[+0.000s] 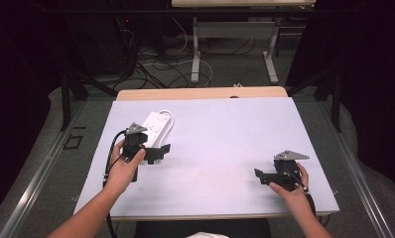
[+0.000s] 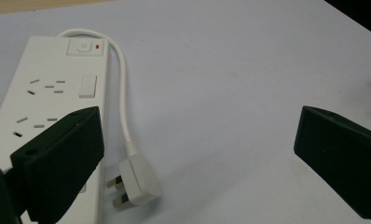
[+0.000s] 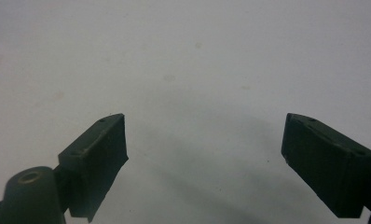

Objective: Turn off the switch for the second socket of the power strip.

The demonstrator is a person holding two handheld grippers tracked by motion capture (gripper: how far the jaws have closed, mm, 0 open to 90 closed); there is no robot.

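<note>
The left hand-held gripper (image 2: 197, 154) hovers with jaws wide; the white power strip (image 2: 48, 93) lies under its left jaw, its plug (image 2: 137, 179) between them. The right hand-held gripper (image 3: 204, 158) gapes wide over bare worktop (image 3: 183, 56).

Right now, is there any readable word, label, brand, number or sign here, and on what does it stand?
No words, brands or numbers can be read.
Power symbol: a faint circle mark on the switch of the white power strip, beside a small red indicator; too soft to quote.
Plug: no marking legible.
Left gripper and right gripper: plain black, no lettering.
</note>
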